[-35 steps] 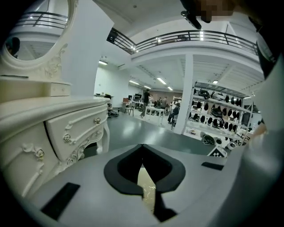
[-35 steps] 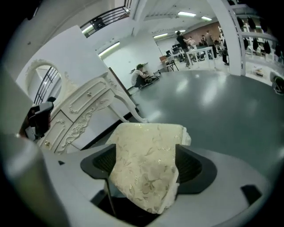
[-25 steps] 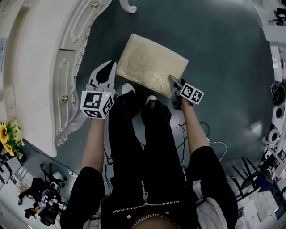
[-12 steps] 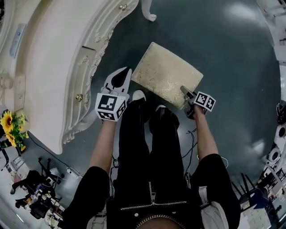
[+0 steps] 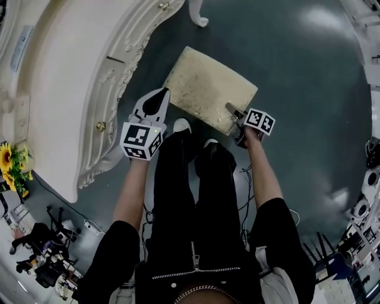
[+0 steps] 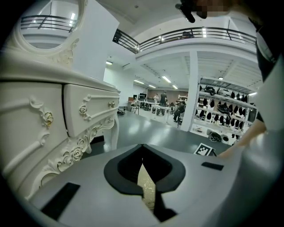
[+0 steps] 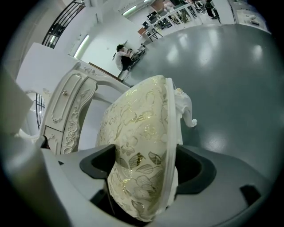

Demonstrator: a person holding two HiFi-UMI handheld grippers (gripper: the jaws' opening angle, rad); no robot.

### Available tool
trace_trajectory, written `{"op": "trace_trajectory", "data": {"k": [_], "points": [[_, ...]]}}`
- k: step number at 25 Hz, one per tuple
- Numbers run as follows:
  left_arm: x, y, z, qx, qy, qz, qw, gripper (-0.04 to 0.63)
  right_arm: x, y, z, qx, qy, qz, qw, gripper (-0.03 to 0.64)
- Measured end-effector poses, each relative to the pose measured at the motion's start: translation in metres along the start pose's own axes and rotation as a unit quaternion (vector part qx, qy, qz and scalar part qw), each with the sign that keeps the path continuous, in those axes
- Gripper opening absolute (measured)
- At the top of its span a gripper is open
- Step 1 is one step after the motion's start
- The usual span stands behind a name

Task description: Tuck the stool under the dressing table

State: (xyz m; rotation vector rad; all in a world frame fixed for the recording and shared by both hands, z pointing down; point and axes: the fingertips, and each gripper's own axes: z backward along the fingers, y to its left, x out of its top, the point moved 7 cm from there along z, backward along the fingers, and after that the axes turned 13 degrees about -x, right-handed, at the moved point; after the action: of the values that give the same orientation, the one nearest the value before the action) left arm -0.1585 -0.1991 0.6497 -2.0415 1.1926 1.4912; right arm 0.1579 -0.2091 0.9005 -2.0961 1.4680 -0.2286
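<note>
The stool (image 5: 211, 89), with a cream cushion in gold flower pattern, stands on the dark floor just right of the white carved dressing table (image 5: 65, 89). My right gripper (image 5: 233, 111) has its wide jaws around the stool's near right corner. They have just been closing, and the cushion (image 7: 137, 146) and white frame rim fill the gap between both pads. My left gripper (image 5: 160, 95) lies by the stool's near left corner, jaws drawn to a thin slit. A strip of cushion (image 6: 146, 188) shows through that slit. The table's drawers (image 6: 86, 113) are close on the left.
The person's black-trousered legs and shoes (image 5: 181, 126) stand right behind the stool. A curved table leg (image 5: 199, 18) rests on the floor beyond it. Cables (image 5: 246, 178) trail at the right, sunflowers (image 5: 12, 172) and gear crowd the lower left. Shelving (image 6: 226, 111) stands far off.
The stool has slid left toward the dressing table, with my right gripper moving along on its corner. My left gripper has shifted slightly left beside it.
</note>
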Motion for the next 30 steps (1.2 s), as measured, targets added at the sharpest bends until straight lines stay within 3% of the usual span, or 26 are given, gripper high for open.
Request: {"op": "trace_trajectory", "data": {"k": [8,17,30], "points": [[-0.012,0.015,0.003,0.011,-0.003,0.0,0.9999,0.021,0.004,0.06,-0.039,0.034,0.016,0.016,0.999,0.398],[-0.027,0.03,0.004,0.023,-0.008,0.003,0.9997,0.02,0.004,0.113,-0.075,0.092,0.03,-0.005,0.995,0.345],[-0.038,0.052,0.0,0.043,-0.022,0.006,0.9988,0.021,0.013,0.178,-0.121,0.143,0.027,-0.003,0.989,0.312]]}}
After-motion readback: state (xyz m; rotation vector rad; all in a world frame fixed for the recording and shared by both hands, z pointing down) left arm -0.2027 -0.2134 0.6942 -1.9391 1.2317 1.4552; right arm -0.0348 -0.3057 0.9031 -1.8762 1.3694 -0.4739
